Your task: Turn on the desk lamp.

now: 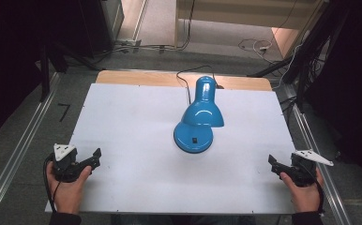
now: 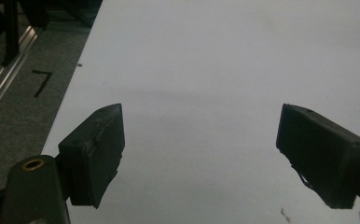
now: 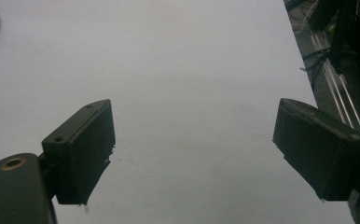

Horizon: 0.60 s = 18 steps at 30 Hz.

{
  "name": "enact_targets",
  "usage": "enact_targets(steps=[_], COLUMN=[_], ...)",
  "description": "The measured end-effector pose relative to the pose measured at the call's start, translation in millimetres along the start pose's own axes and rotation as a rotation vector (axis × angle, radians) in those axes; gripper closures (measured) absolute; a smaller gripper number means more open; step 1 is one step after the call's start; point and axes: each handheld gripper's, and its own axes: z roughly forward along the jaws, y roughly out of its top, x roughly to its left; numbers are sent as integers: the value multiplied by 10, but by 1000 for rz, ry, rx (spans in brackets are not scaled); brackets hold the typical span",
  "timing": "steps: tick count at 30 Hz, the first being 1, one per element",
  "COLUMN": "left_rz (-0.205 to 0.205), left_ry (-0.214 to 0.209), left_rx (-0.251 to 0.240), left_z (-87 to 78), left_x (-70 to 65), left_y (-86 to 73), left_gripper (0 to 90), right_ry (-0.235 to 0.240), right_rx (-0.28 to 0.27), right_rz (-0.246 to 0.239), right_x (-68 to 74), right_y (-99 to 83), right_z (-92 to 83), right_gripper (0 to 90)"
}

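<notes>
While both hands rest at the near corners of the bench, the blue desk lamp stands well apart from them, on the middle of the white sheet and a little toward the far edge. Its round base sits flat on the sheet with a small black switch on top, and the glossy shade leans forward over the back of the base, mouth downward; a black cord runs from behind it toward the far side of the bench and off the wooden edge. No brand or label can be read on the lamp — the switch is too small to show any marking. The left hand-held gripper lies low near the left edge, pointing inward across the sheet, and in the left gripper view its jaws stand wide apart with only bare white surface between them. The right hand-held gripper mirrors it near the right edge, jaws likewise spread and holding nothing, and a sliver of the blue base shows at the top left corner of its own view. On the grey floor left of the bench a dark angular mark — shaped like a 7 — is the one bit of writing in sight.
</notes>
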Motion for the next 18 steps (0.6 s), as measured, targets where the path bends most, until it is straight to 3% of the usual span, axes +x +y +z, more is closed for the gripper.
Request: enact_targets(steps=[2,5,18], left_rz=[2,2,0], left_ry=[0,0,6], left_rx=[1,1,2], left_z=[0,2,11], left_x=[-2,1,-3], left_y=[0,-1,-6], left_gripper=[161,161,161], right_ry=[11,66,111], right_rx=[-1,-3,19], right_rz=[-8,6,-47], right_x=[50,137,387], right_y=[7,50,130], right_z=[-3,12,135], right_gripper=[115,115,115])
